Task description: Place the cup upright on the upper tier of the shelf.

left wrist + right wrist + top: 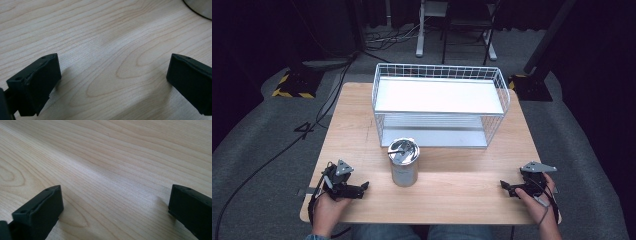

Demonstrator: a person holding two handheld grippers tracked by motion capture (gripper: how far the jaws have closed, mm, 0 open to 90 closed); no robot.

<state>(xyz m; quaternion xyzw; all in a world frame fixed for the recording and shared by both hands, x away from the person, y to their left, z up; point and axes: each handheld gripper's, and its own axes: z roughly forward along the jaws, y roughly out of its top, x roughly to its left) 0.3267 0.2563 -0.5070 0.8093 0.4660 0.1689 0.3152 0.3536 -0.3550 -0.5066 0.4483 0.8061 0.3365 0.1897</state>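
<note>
A metal can (404,163) stands upright on the table (462,190), near the front middle, just in front of a white wire rack (439,102) with two shelves. The can's lid reflects the light, so its detail is hard to read. The left gripper (362,187) rests low at the table's front left, held in a hand whose forearm is cut off by the bottom edge; its tips point toward the can, near it but apart. In the left gripper view the gripper (112,75) has its jaws standing wide apart over bare wood, with nothing between them, and a sliver of the can's base (200,7) is cut off in the top right corner. The right gripper (507,187) sits at the front right, well apart from the can, its tips also turned inward; the hand behind it covers much of its body. In the right gripper view the gripper (115,205) likewise has its jaws spread wide with wood grain alone between them. Both jaw pairs are cropped at the frame edges. The rack's lower shelf is partly hidden by the upper one, and the floor beyond the table fades into darkness.
</note>
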